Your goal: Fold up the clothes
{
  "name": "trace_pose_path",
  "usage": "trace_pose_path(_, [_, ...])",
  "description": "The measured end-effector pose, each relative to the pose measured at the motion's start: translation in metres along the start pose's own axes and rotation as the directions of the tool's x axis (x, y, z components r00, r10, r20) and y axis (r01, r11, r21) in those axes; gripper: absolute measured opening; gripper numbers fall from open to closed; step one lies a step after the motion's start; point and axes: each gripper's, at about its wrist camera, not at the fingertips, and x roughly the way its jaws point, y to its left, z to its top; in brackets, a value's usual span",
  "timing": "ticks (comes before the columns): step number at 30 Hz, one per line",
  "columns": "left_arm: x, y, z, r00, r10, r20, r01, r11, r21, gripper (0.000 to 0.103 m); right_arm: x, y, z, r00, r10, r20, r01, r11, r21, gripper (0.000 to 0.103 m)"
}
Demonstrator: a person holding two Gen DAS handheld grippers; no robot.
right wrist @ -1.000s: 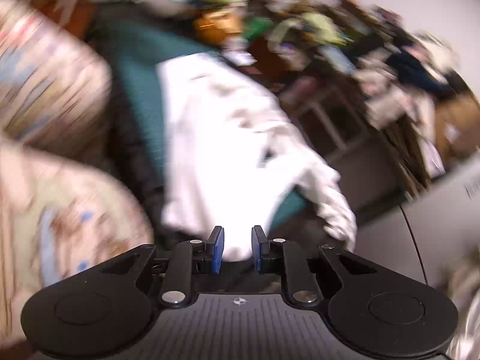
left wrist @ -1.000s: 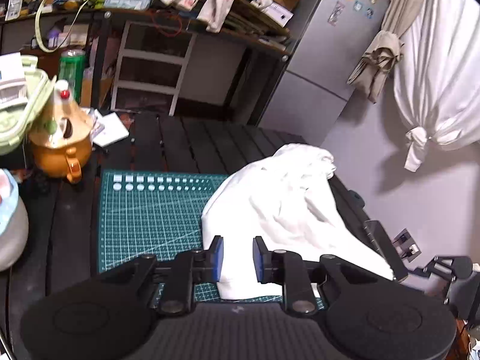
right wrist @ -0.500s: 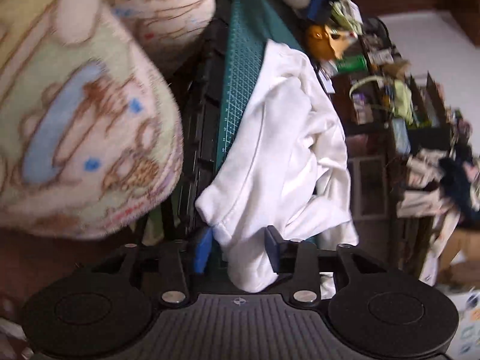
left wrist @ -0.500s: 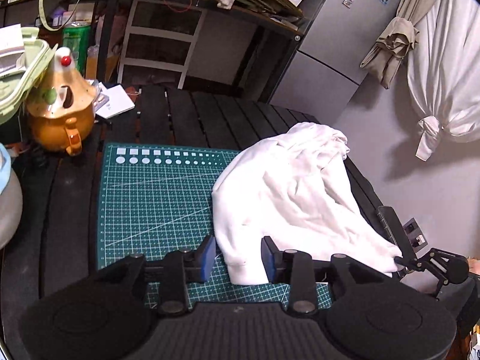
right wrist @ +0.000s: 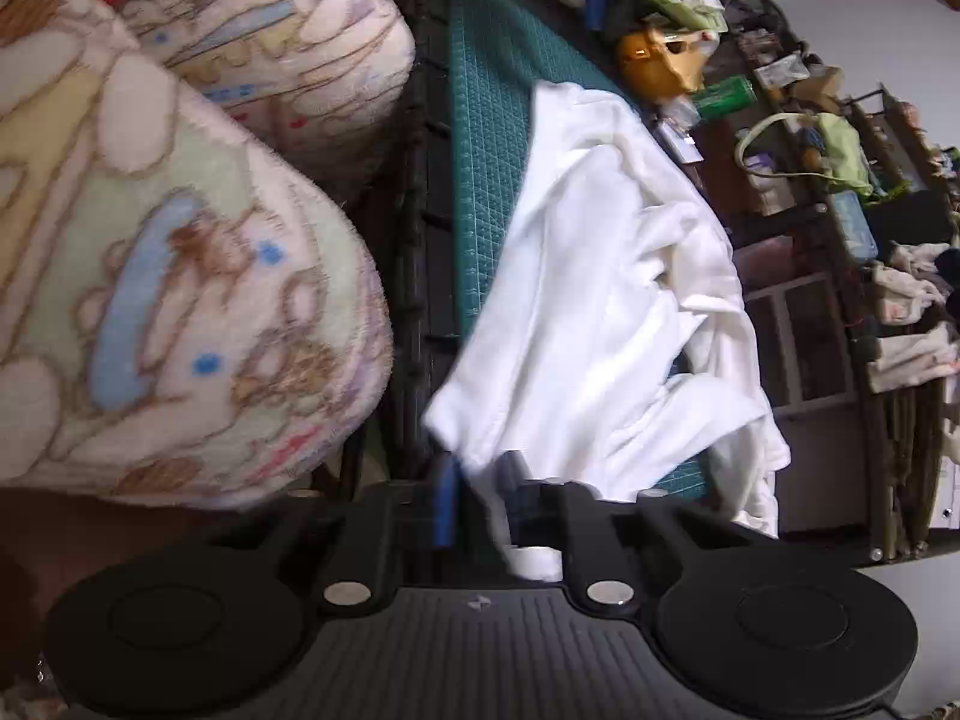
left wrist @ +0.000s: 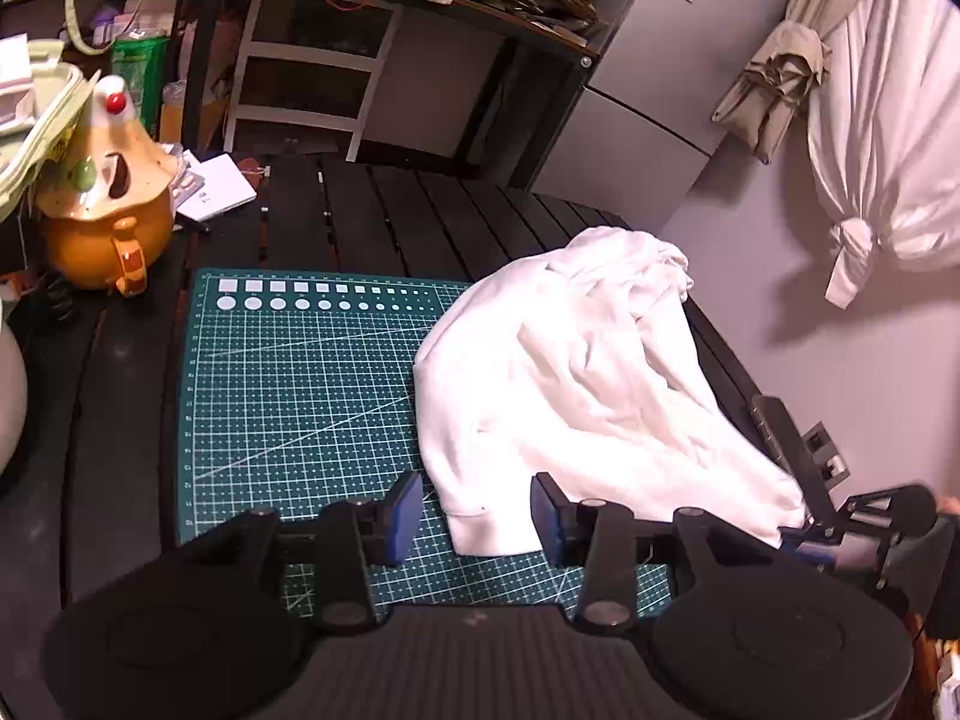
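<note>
A crumpled white garment (left wrist: 576, 384) lies on the right half of a green cutting mat (left wrist: 300, 396), with its right side spilling over the table edge. My left gripper (left wrist: 477, 519) is open at the near hem, and the hem's corner lies between its blue pads without being pinched. In the right wrist view the same garment (right wrist: 600, 300) stretches away, and my right gripper (right wrist: 489, 504) is open with a hanging edge of cloth between its fingers. The right gripper (left wrist: 870, 516) also shows in the left wrist view, at the garment's near right corner.
An orange ceramic pot (left wrist: 102, 228) and a small notebook (left wrist: 219, 186) sit at the table's far left. A grey fridge (left wrist: 654, 90) and a cluttered shelf (left wrist: 312, 90) stand behind the dark slatted table (left wrist: 384, 210). A person's fleece-covered limb (right wrist: 180, 240) fills the left of the right wrist view.
Both grippers went from nearly shut to open. The left one drew back to the near hem. The right one swung in to the garment's corner, and cloth now hangs between its fingers.
</note>
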Motion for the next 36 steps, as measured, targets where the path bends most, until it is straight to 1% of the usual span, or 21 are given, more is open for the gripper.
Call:
trace_pose_path(3, [-0.001,0.002,-0.001,1.0,0.006,-0.01,-0.006,1.0,-0.003,0.04,0.0,-0.012,0.0,0.999,0.03,0.017,-0.031,0.996,0.083,0.011])
trace_pose_path(5, [-0.001,0.004,-0.001,1.0,0.007,-0.014,-0.007,1.0,-0.006,0.04,0.0,-0.02,0.001,0.998,0.049,0.03,-0.052,0.989,0.137,0.021])
trace_pose_path(7, [-0.002,0.006,-0.002,1.0,0.014,-0.016,-0.014,1.0,-0.001,0.041,0.001,-0.028,0.001,0.997,0.067,0.044,-0.074,0.979,0.191,0.025])
trace_pose_path(8, [-0.002,0.006,-0.002,1.0,0.017,-0.016,-0.017,1.0,-0.001,0.043,0.001,-0.032,0.001,0.996,0.075,0.051,-0.085,0.972,0.218,0.023])
trace_pose_path(9, [-0.002,0.007,-0.002,1.0,0.018,-0.015,-0.018,1.0,0.001,0.045,0.001,-0.035,0.001,0.995,0.084,0.059,-0.096,0.965,0.244,0.018])
trace_pose_path(10, [-0.003,0.007,-0.003,1.0,0.019,-0.014,-0.019,1.0,0.003,0.045,0.001,-0.039,0.002,0.994,0.092,0.066,-0.107,0.957,0.27,0.006])
trace_pose_path(12, [-0.003,0.006,-0.003,1.0,0.019,-0.013,-0.019,1.0,0.01,0.045,0.001,-0.047,0.002,0.991,0.108,0.082,-0.129,0.938,0.321,0.006])
trace_pose_path(13, [-0.004,0.005,-0.004,1.0,0.014,-0.012,-0.014,1.0,0.018,0.045,0.0,-0.053,0.001,0.988,0.115,0.101,-0.144,0.919,0.366,0.006])
trace_pose_path(14, [-0.004,0.005,-0.004,1.0,0.01,-0.013,-0.01,1.0,0.018,0.045,-0.009,-0.074,-0.004,0.977,0.105,0.187,-0.19,0.831,0.523,0.006])
trace_pose_path(19, [0.003,0.008,-0.003,1.0,0.008,-0.029,-0.008,1.0,-0.008,0.045,-0.001,-0.092,-0.014,0.975,0.103,0.198,-0.207,0.747,0.632,0.006])
trace_pose_path(23, [0.001,0.008,-0.003,1.0,-0.002,-0.021,0.001,1.0,-0.014,0.045,0.005,-0.106,-0.023,0.973,0.101,0.206,-0.219,0.669,0.71,0.015])
trace_pose_path(24, [0.0,0.009,-0.004,1.0,-0.001,-0.022,0.001,1.0,-0.013,0.045,0.006,-0.11,-0.025,0.973,0.1,0.208,-0.222,0.648,0.728,0.015])
trace_pose_path(25, [-0.002,0.011,-0.005,1.0,0.0,-0.023,0.0,1.0,-0.012,0.045,0.008,-0.113,-0.027,0.973,0.099,0.21,-0.225,0.627,0.746,0.02])
trace_pose_path(26, [-0.003,0.012,-0.006,1.0,0.002,-0.024,-0.002,1.0,-0.012,0.046,0.01,-0.117,-0.03,0.972,0.098,0.212,-0.227,0.605,0.763,0.032])
trace_pose_path(27, [-0.004,0.015,-0.008,0.999,0.007,-0.032,-0.007,1.0,-0.018,0.046,0.011,-0.12,-0.032,0.972,0.097,0.214,-0.23,0.583,0.779,0.037])
trace_pose_path(28, [-0.004,0.017,-0.009,0.999,0.01,-0.039,-0.011,1.0,-0.024,0.046,0.013,-0.124,-0.034,0.972,0.096,0.216,-0.232,0.56,0.795,0.04])
trace_pose_path(34, [0.0,0.022,-0.012,0.999,0.01,-0.053,-0.011,1.0,-0.025,0.046,0.021,-0.145,-0.047,0.97,0.086,0.225,-0.241,0.418,0.876,0.04])
trace_pose_path(36, [0.002,0.021,-0.012,0.999,0.003,-0.046,-0.004,1.0,-0.018,0.046,0.012,-0.146,-0.051,0.977,0.039,0.211,-0.209,0.408,0.889,0.04])
